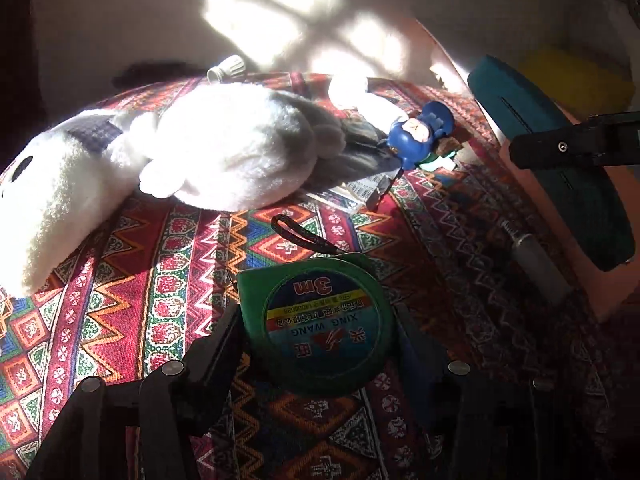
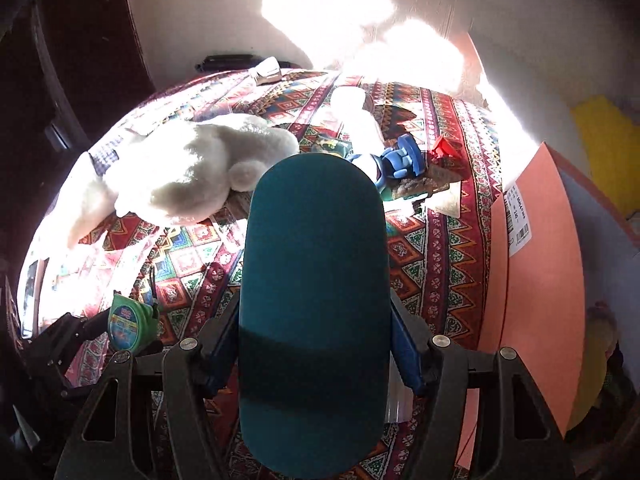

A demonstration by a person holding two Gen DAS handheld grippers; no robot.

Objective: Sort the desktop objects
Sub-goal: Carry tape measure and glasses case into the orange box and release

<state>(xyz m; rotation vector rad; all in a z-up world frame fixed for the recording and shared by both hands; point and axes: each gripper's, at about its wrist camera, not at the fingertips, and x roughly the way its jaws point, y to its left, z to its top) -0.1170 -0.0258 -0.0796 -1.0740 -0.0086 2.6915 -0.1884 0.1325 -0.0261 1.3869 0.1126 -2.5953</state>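
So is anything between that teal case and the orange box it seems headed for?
Nothing visible. The right gripper holds the teal case above the patterned tablecloth, and the orange box stands open to its right with no object between.

Hidden, cropped and washed out

The teal case [image 2: 314,300] blocks the cloth and part of the blue figurine [image 2: 394,162] in the right wrist view. The plush toy [image 1: 120,164] runs off the left edge in the left wrist view, its head cropped. Sun glare bleaches the white object [image 1: 352,90] behind it beyond recognition.
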